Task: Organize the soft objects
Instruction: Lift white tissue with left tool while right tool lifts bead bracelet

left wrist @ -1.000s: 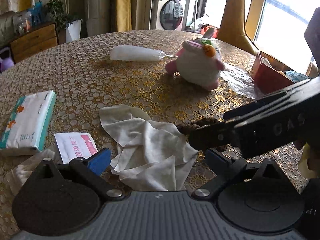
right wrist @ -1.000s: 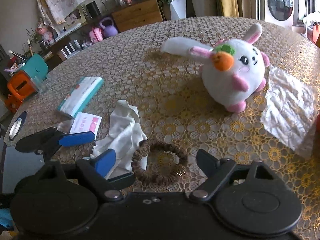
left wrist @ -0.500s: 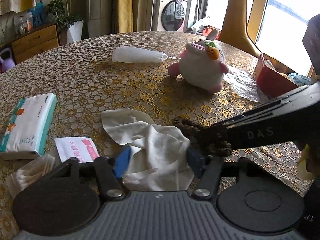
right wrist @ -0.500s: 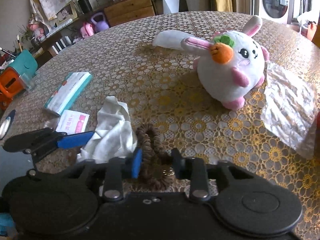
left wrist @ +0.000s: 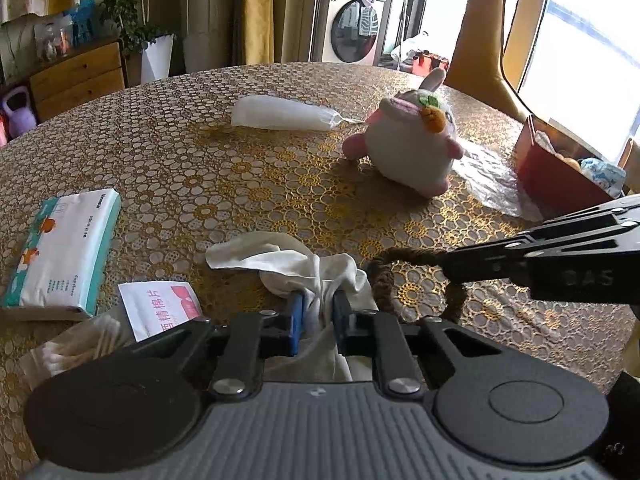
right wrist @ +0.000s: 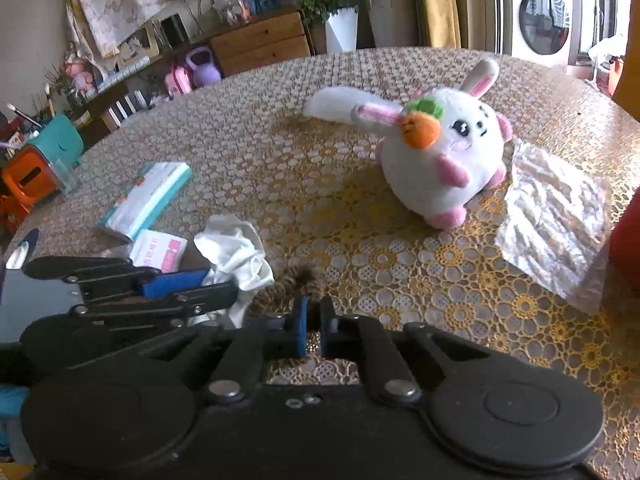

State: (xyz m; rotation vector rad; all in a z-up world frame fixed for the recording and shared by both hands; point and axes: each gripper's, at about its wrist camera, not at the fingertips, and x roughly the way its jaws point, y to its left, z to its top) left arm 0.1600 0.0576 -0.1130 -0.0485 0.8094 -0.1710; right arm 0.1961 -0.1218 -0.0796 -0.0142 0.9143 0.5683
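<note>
A: Start at the left hand-held gripper [left wrist: 316, 316]. What has it got?

B: Its jaws have just been closing, and now the blue pads pinch a bunched fold of the white cloth [left wrist: 304, 268]. The rest of the cloth lies crumpled on the bench [left wrist: 280, 168], just in front of the pads.

A: And the right hand-held gripper [right wrist: 314, 322]?

B: It has just been closing too, and it is clamped on the brown scrunchie [right wrist: 298, 282]. In the left wrist view the scrunchie's loop hangs stretched from those fingers, right beside the cloth. I cannot tell whether its lower edge touches the bench.

A: So how far along is the tidying?

B: Early, I'd judge. Two soft things are gripped but neither is put away. The plush rabbit [right wrist: 444, 160] sits untouched further out, with a white rolled bundle [left wrist: 280, 114] behind it and a crinkled clear sheet [right wrist: 556, 220] beside it. The red box [left wrist: 556, 172] at the far edge looks like a likely place for them, though that is a guess.

A: Anything near the left side?

B: A tissue pack [left wrist: 60, 252], a pink-and-white sachet [left wrist: 160, 308] and a bag of cotton swabs [left wrist: 76, 348], all well apart from the rabbit.

A: What can't you make out?

B: The red box is cut off by the frame, so its contents are unclear. The part of the cloth under the gripper body is hidden, and the person's hands are out of view.
</note>
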